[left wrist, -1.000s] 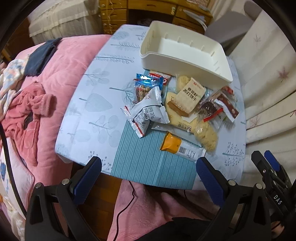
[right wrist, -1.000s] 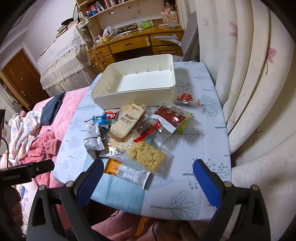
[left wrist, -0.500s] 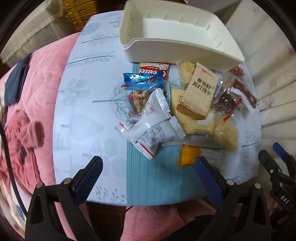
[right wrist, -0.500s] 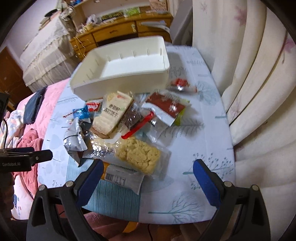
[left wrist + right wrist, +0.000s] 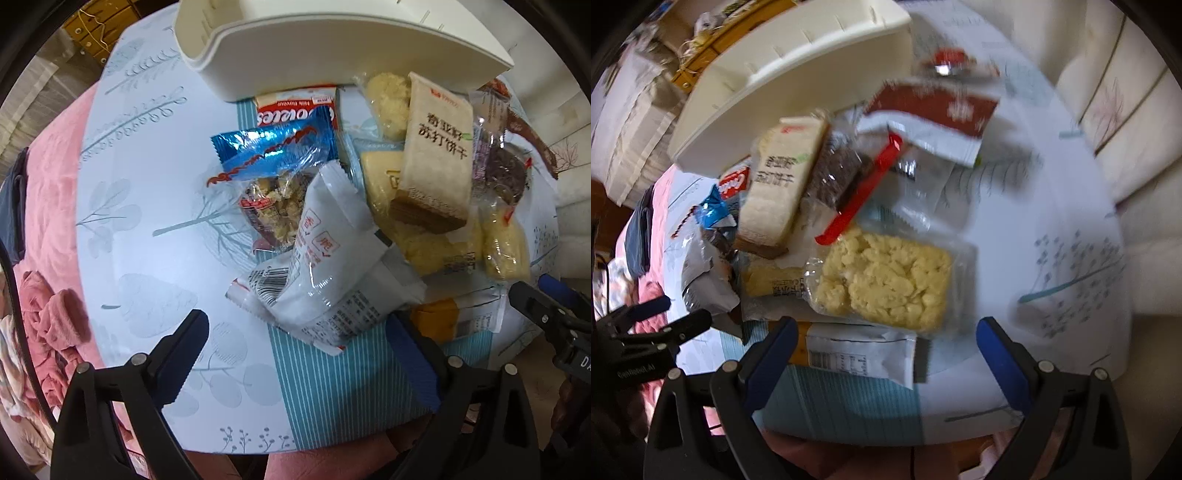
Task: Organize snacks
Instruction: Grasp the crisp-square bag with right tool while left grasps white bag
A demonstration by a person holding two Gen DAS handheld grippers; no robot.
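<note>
A heap of snack packets lies on the pale blue tablecloth (image 5: 147, 240) in front of a white bin (image 5: 332, 48). My left gripper (image 5: 297, 332) hangs straight over the near end of a white foil packet (image 5: 332, 266). Its jaws are closing, and the packet's lower edge lies in the gap untouched. A blue packet (image 5: 273, 147) and a beige wafer pack (image 5: 436, 155) lie beyond. My right gripper (image 5: 886, 332) stands wide open over an orange-and-white packet (image 5: 857, 354), just short of a yellow rice-cake pack (image 5: 886, 277). The bin (image 5: 783, 74) sits behind the heap.
A pink quilt (image 5: 48, 184) covers the bed left of the table. Pale curtains (image 5: 1108, 92) hang close on the right. Wooden drawers (image 5: 92, 37) stand at the far left. A red-and-white packet (image 5: 934, 107) and a small red sweet (image 5: 949, 59) lie at the heap's far right.
Both grippers have sunk toward the heap, so the packets loom much larger. The left jaws stand slightly narrower. The right view is now blurred by motion.
</note>
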